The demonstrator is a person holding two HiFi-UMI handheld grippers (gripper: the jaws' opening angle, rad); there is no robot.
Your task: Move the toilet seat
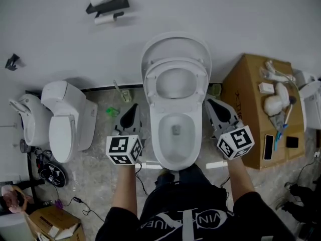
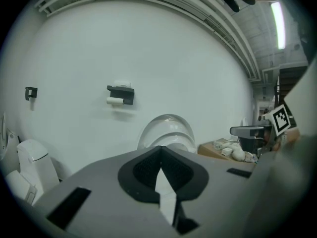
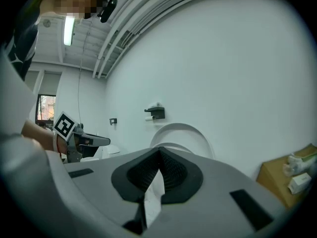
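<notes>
White wall rose at the back, and the toilet seat stood raised against its lid, ahead of both grippers and midway between them, its long axis pointing up the wall. The left gripper hung just left of the bowl and the right gripper just right of it, both closed on nothing. Neither looked clearly nearer the seat. A cardboard box crowded the right gripper's outer side. The left one had open floor before another toilet.
</notes>
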